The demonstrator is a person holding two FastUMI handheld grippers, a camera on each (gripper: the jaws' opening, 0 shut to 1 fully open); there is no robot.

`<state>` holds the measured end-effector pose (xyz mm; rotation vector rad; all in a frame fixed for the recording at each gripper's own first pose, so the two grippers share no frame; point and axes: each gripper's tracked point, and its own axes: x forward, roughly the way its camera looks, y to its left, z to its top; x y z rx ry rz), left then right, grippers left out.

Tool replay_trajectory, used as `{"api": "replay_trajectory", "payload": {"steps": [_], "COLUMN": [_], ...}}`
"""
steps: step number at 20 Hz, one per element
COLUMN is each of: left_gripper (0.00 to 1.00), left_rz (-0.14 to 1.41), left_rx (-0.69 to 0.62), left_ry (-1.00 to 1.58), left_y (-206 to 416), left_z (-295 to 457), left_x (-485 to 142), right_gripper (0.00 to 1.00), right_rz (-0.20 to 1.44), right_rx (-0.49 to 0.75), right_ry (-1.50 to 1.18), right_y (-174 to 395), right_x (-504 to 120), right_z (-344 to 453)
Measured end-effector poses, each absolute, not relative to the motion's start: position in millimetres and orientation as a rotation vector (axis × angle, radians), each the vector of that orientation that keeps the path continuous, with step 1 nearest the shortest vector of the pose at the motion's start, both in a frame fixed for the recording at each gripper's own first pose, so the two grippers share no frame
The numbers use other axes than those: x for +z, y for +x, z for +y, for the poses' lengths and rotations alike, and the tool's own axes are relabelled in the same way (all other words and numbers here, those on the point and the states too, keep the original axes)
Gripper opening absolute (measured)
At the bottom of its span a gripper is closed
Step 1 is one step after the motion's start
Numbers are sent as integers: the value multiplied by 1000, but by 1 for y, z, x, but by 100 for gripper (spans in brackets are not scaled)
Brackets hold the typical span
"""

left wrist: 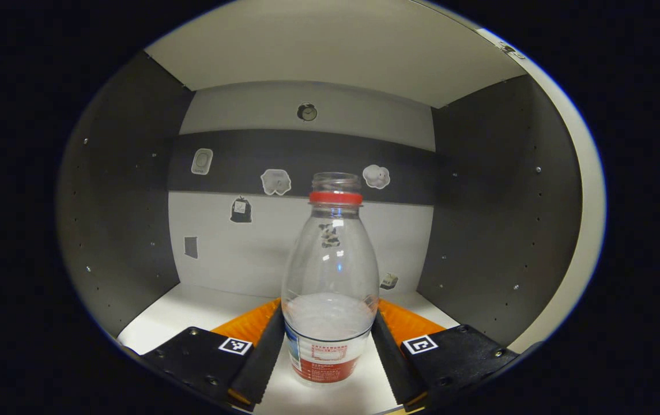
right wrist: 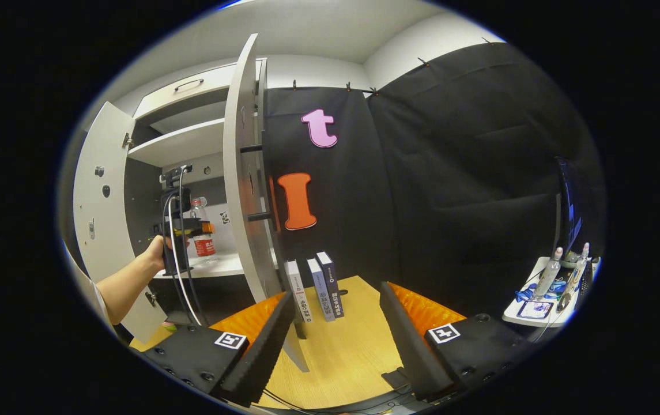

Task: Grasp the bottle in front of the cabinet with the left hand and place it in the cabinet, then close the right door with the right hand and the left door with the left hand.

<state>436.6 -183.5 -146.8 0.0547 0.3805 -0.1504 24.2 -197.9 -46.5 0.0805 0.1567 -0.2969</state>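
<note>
the clear plastic bottle (left wrist: 330,288), uncapped with a red neck ring, stands upright on the cabinet's white shelf (left wrist: 168,314), at 6 o'clock in the left gripper view. the left tool (left wrist: 328,346) flanks its labelled base, pads apparently touching both sides; i judge it is about to release. label print is too small to read. the right tool (right wrist: 335,334) hangs wide open, empty, over the wooden tabletop (right wrist: 347,351), near the right door (right wrist: 243,190) at 10 o'clock.

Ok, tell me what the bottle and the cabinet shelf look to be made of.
The bottle looks like thin clear plastic: the back wall shows through it, it carries small glossy highlights, and a red ring and a printed label sit on it. The cabinet shelf looks like white laminated board, smooth and matte, though the core is not visible. The left gripper has its fingers against the bottle's sides.
</note>
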Motion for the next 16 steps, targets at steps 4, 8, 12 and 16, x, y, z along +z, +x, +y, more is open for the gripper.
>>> {"api": "replay_trajectory", "payload": {"steps": [4,8,12,16], "left_gripper": [85,95,92,92], "left_rz": [353,272,196,126], "left_rx": [-166,-200,-218,-229], "left_ry": [39,-4,-13,-18], "left_y": [435,428,415,389], "left_z": [-184,-192,-196,-201], "left_x": [-137,-108,-75,-34], "right_gripper": [98,98,98,98], "right_rz": [153,153,151,148], "right_rx": [-299,-295,-276,-248], "right_ry": [83,77,76,77], "right_y": [25,30,31,29], "right_x": [-46,-46,-44,-43], "right_z": [-201,-204,-203,-201]}}
